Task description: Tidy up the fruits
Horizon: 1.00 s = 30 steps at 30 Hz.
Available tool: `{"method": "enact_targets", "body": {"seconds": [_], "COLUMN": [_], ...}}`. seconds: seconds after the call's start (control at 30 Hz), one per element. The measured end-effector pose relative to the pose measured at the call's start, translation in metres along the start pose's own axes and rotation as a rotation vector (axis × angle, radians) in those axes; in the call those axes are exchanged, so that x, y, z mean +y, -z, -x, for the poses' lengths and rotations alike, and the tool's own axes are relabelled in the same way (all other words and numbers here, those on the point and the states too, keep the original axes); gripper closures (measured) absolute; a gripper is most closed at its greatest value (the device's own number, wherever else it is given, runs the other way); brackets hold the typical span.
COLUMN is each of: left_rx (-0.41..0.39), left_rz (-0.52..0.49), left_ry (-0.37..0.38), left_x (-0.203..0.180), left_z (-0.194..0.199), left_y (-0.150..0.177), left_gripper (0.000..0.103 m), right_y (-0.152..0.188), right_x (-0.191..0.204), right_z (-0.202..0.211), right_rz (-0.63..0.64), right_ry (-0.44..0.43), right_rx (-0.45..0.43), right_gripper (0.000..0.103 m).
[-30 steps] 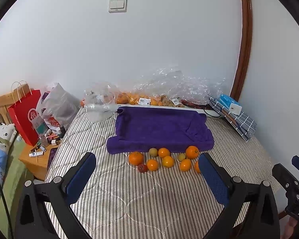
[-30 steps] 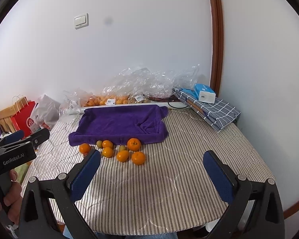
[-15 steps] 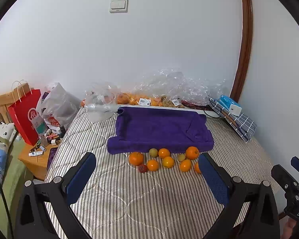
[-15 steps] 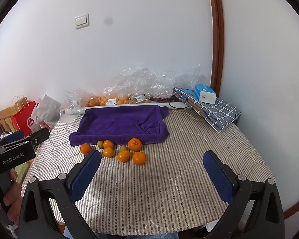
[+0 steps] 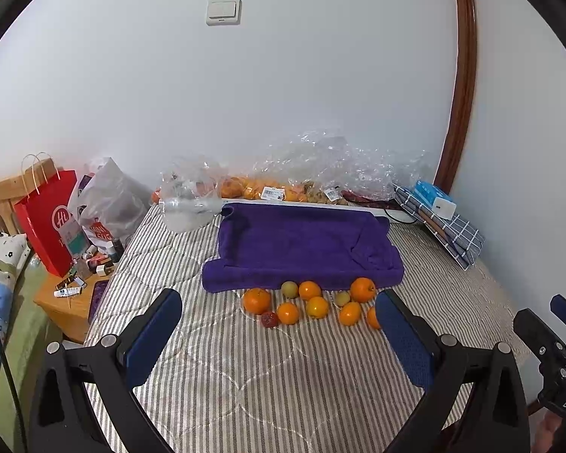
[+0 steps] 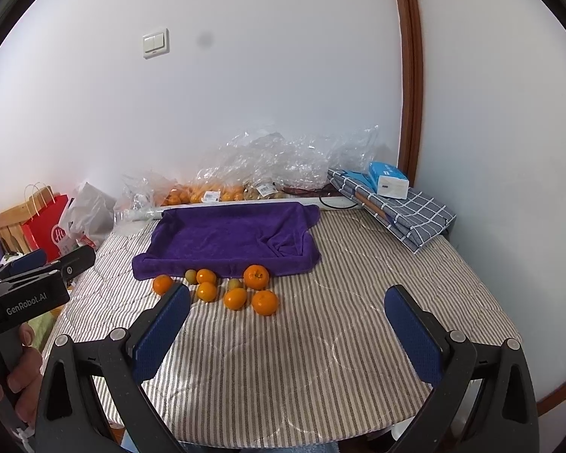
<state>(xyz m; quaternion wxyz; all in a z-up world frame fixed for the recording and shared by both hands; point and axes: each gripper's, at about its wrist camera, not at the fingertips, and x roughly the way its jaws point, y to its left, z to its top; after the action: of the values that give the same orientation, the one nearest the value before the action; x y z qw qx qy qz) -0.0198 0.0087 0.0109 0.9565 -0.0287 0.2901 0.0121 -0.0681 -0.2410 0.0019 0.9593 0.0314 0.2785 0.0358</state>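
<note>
On the striped table (image 6: 320,339), oranges (image 5: 309,304) are clustered just beside the purple towel (image 5: 302,245); the left gripper (image 5: 279,336) and right gripper (image 6: 286,324) are held wide apart, empty, above the near edge.

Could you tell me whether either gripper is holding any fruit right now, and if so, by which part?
Nothing is held: the left gripper and right gripper are both open and empty, short of the fruits.
</note>
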Motion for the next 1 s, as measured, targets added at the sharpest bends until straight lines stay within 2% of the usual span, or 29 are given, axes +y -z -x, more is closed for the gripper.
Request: {"method": "enact_targets", "body": {"seconds": [0.27, 0.47, 0.63, 0.77, 0.83, 0.97, 1.0], "left_rx": [0.007, 0.026, 0.045, 0.089, 0.110, 0.188, 0.211], "left_rz": [0.008, 0.010, 0.025, 0.057, 0.065, 0.041, 0.038], "left_ry": [-0.003, -0.022, -0.052, -0.078, -0.076, -0.073, -0.076], "left_x": [-0.004, 0.002, 0.015, 0.032, 0.040, 0.054, 0.059], "left_z": [-0.005, -0.023, -0.045, -0.076, -0.088, -0.121, -0.132], "left_y": [0.001, 0.000, 0.004, 0.012, 0.017, 0.029, 0.034], "left_gripper": [0.000, 0.002, 0.004, 0.004, 0.005, 0.005, 0.005], "right_y": [0.001, -0.002, -0.003, 0.004, 0.010, 0.026, 0.030], "right_x": [-0.001, 0.002, 0.002, 0.004, 0.004, 0.007, 0.008], "right_z": [-0.007, -0.015, -0.039, -0.069, -0.088, -0.132, -0.141], "right_rz": [-0.005, 0.035, 0.066, 0.078, 0.070, 0.062, 0.060], "right_ry": [-0.003, 0.020, 0.005, -0.003, -0.018, -0.060, -0.057], "right_rx": [0.007, 0.000, 0.030, 0.065, 0.101, 0.184, 0.191], "right_gripper": [0.002, 0.002, 0.002, 0.003, 0.010, 0.016, 0.021]}}
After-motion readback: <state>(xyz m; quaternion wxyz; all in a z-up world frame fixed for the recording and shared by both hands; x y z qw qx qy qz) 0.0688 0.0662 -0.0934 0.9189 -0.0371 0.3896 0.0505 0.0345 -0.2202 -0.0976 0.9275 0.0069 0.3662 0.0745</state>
